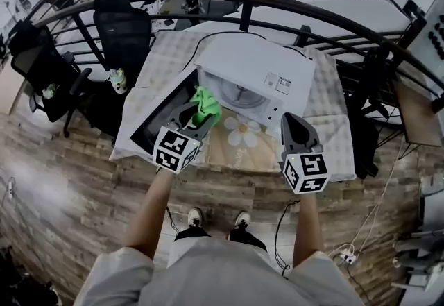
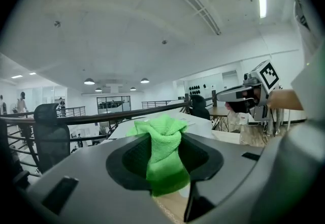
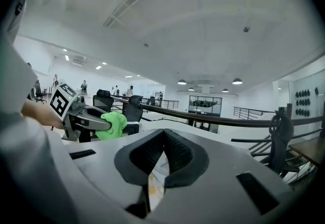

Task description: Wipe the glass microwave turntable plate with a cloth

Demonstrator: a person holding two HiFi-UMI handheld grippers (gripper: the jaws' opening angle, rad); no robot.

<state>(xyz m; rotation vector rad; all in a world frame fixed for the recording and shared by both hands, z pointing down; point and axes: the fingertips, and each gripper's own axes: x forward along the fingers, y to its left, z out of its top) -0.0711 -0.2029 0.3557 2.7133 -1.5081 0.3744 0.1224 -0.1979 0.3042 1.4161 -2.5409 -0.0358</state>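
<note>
Both grippers hover before the open microwave (image 1: 272, 70). The left gripper (image 1: 195, 117) has its jaws clamped on a green cloth (image 1: 207, 107); the right gripper (image 3: 164, 134) has its jaws pressed together, empty. The glass turntable plate (image 1: 243, 98) sits inside, just ahead of the cloth. Wiping looks not yet begun: next, press cloth onto plate.

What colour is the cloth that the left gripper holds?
The cloth is bright green, clearest in the left gripper view.
</note>
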